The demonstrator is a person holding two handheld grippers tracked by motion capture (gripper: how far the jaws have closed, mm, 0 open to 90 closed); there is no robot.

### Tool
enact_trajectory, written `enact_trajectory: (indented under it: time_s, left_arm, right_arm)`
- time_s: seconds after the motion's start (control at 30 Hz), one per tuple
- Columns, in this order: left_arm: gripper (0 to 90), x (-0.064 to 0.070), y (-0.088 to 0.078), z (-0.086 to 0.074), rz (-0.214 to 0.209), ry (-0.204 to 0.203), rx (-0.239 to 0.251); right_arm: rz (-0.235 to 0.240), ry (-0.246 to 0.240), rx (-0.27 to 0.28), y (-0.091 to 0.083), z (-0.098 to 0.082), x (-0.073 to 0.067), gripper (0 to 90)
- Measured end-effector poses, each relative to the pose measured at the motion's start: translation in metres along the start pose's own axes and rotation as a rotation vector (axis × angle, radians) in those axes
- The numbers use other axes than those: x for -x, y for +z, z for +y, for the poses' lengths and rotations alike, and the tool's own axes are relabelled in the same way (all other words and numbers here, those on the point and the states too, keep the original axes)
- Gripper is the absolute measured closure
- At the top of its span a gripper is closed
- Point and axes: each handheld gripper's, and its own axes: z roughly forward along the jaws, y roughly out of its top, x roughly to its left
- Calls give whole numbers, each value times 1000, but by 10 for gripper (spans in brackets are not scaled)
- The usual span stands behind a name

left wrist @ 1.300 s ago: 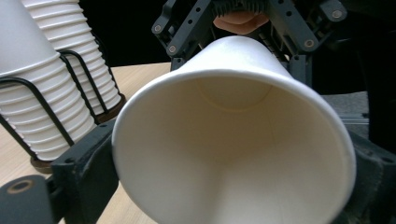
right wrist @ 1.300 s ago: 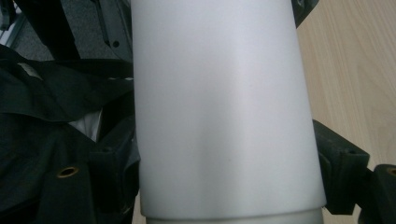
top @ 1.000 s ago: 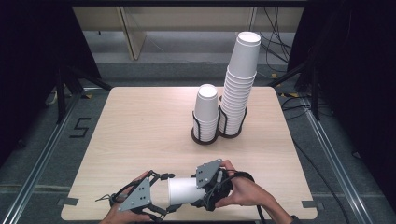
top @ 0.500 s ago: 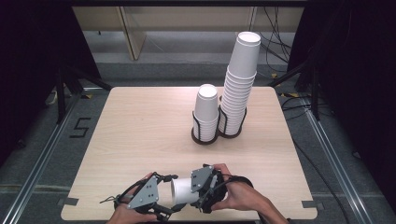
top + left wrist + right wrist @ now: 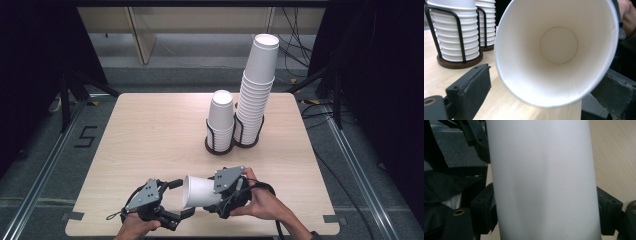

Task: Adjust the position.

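A white paper cup (image 5: 200, 192) lies sideways above the table's near edge, mouth to the left. My right gripper (image 5: 216, 197) is shut on its body; in the right gripper view the cup wall (image 5: 541, 180) sits between both jaws of that gripper (image 5: 546, 212). My left gripper (image 5: 182, 198) is open, one jaw on each side of the rim. In the left gripper view I look into the cup (image 5: 557, 47), with the left gripper (image 5: 544, 82) jaws spread wide beside it.
Two black wire holders stand side by side at the table's middle back: a short cup stack (image 5: 221, 120) and a tall leaning stack (image 5: 256, 90). They also show as nearby cup stacks (image 5: 456, 37). The wooden table (image 5: 150, 135) is bare on the left.
Both hands have shifted slightly away from the near edge, and the right gripper has carried the cup along. The cup's rim still sits between the left gripper's open jaws.
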Motion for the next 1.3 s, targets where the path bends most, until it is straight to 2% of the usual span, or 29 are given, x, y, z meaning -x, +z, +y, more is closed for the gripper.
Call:
enact_trajectory:
  time_s: [0.07, 0.13, 0.2, 0.23, 0.43, 0.47, 0.53, 0.6, 0.7, 0.77, 0.8, 0.9, 1.03, 1.07, 1.13, 1.17, 1.2, 1.3]
  left_arm:
    - [59, 0, 0, 1, -17, -7, 33]
    - [60, 2, 1, 1, -19, -26, 49]
    - [58, 3, 2, 1, -29, -22, 73]
    - [50, 4, 1, 2, -15, -20, 60]
    - [33, 6, 2, 3, -21, -33, 75]
    - [33, 6, 2, 3, -18, -31, 79]
    - [41, 7, 1, 4, -17, -28, 89]
    - [64, 6, 0, 4, -34, -13, 93]
    - [99, 3, -2, 5, -42, 9, 82]
    - [125, 2, -2, 6, -53, -1, 94]
    - [134, 2, -3, 6, -55, 10, 90]
    - [141, 6, -3, 8, -48, 28, 85]
    - [145, 5, -7, 11, -35, 43, 83]
    - [145, 5, -7, 11, -34, 42, 80]
    - [144, 5, -7, 11, -33, 44, 70]
    - [144, 6, -6, 10, -33, 49, 69]
    - [141, 5, -5, 10, -35, 50, 69]
    - [107, 4, -5, 9, -26, 14, 79]
  right_arm:
    - [3, 6, 26, -2, 0, 1, 230]
    - [-2, 5, 29, 0, 0, 0, 228]
    - [13, 17, 40, 3, 1, -1, 227]
    - [20, 16, 45, 5, 1, -1, 227]
    - [42, 9, 61, 13, 2, -5, 227]
    - [38, 1, 65, 14, 2, -4, 226]
    - [52, 18, 62, 15, 1, -5, 226]
    - [49, -4, 69, 17, 0, -4, 225]
    - [54, 21, 71, 18, -3, -4, 218]
    - [64, 48, 77, 19, -4, -3, 208]
    - [65, 51, 81, 20, -5, -3, 202]
    - [66, 84, 40, 20, -6, -3, 174]
    - [34, 69, 9, 13, -7, -3, 187]
    - [15, 53, -4, 11, -8, -3, 187]
    - [15, 40, -11, 12, -9, -2, 206]
    - [21, 57, -14, 13, -10, -3, 224]
    - [24, 53, -21, 14, -10, -3, 229]
    - [28, 58, -17, 16, -10, -4, 237]
